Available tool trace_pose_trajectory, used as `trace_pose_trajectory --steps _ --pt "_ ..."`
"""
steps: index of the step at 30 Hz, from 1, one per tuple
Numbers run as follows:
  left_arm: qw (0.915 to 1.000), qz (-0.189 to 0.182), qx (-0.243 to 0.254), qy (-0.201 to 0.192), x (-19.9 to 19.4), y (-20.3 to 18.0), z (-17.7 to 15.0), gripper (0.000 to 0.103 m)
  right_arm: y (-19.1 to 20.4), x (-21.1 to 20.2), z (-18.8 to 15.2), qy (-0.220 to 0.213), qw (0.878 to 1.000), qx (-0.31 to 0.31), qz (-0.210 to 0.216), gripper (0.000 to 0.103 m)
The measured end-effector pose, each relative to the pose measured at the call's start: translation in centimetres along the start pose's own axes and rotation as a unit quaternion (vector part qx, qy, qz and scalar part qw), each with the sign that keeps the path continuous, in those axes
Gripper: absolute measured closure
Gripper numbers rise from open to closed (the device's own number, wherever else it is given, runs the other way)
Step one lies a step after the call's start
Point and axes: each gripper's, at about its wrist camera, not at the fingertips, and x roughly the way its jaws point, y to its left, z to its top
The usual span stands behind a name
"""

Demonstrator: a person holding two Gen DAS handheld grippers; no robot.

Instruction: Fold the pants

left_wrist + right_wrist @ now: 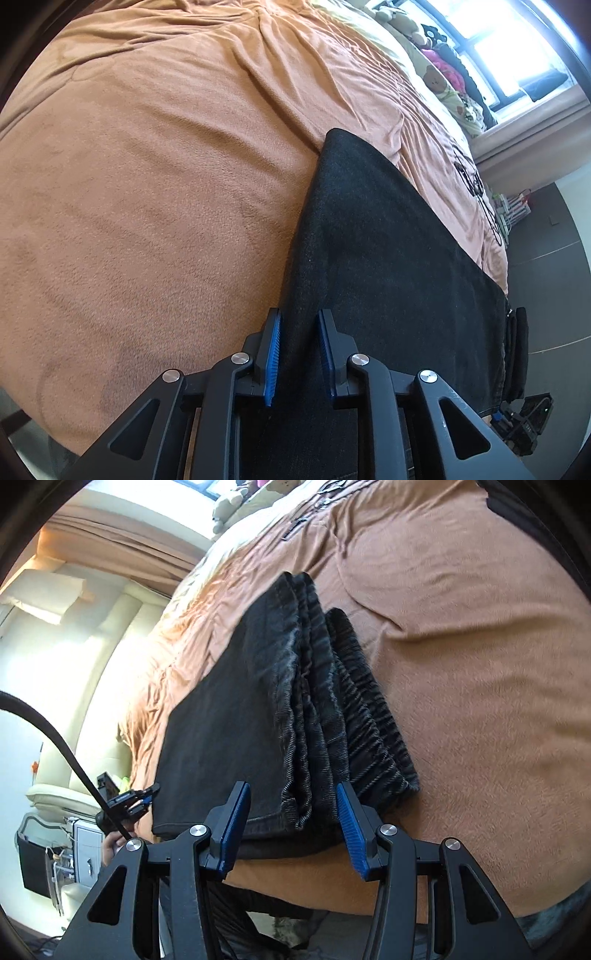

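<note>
On the orange blanket [147, 184] lies one pair of black pants [388, 258], folded into a stack whose layered edges show at centre frame in the right wrist view. Bare blanket stretches wide to the left in the left wrist view. Two grippers: the left gripper [299, 354] stands slightly parted over the near edge, gripping nothing; the right gripper [293, 827] gapes wider at the hem end.

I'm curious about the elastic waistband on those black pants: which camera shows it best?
The right wrist view: the waistband lies ribbed and stacked ahead of the gripper. The left wrist view shows only flat cloth of the pants; no waistband is recognisable.
</note>
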Motion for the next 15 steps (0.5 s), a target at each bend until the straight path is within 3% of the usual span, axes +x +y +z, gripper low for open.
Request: trace_pose_trajectory --steps 8,12,15 --pt "1.0000 0.002 -0.006 -0.005 -0.7 0.3 -0.6 0.081 -1.4 -1.4 -1.2 -0.022 0.998 0.032 0.047 0.057" --pt "1.0000 0.004 -0.006 -0.006 -0.7 0.2 -0.7 0.081 -1.9 0.5 -1.9 -0.012 0.995 0.051 0.083 0.057" --pt "1.0000 0.004 -0.007 -0.005 -0.7 0.2 -0.7 0.081 -2.1 2.2 -1.8 -0.006 0.995 0.060 0.082 0.057"
